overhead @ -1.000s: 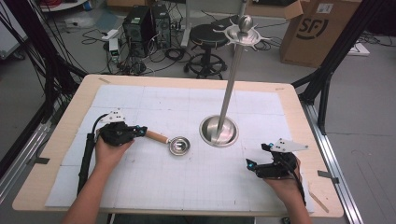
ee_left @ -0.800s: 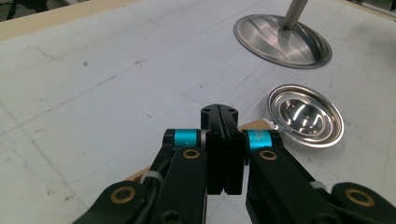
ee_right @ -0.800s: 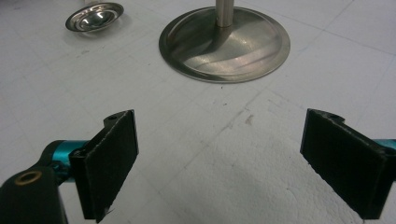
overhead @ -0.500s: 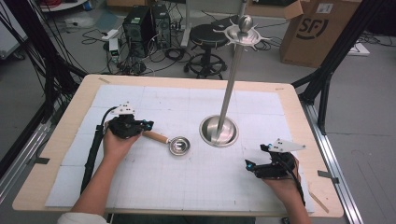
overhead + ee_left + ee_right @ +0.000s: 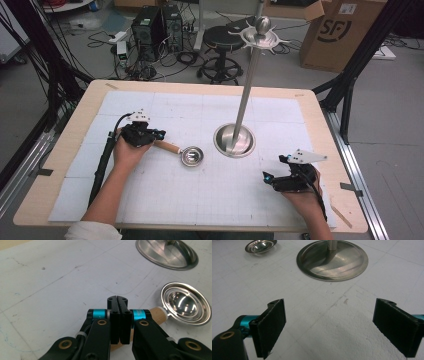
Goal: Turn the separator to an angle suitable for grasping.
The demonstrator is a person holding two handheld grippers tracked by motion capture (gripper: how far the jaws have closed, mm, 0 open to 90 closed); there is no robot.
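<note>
Ladle (image 5: 186, 154) pickup is judged barely begun: the left hand-held gripper (image 5: 161, 134), jaws pressed together on nothing, is poised above the wooden handle (image 5: 157, 315) left of frame centre. The bowl rests flat on the surface (image 5: 165, 200). At lower right, the right hand-held gripper (image 5: 267, 177) is held wide open, idle; the stand (image 5: 235, 141) waits unused.

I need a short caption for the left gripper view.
Shut tongs above the wooden handle of a steel ladle on the table.
</note>
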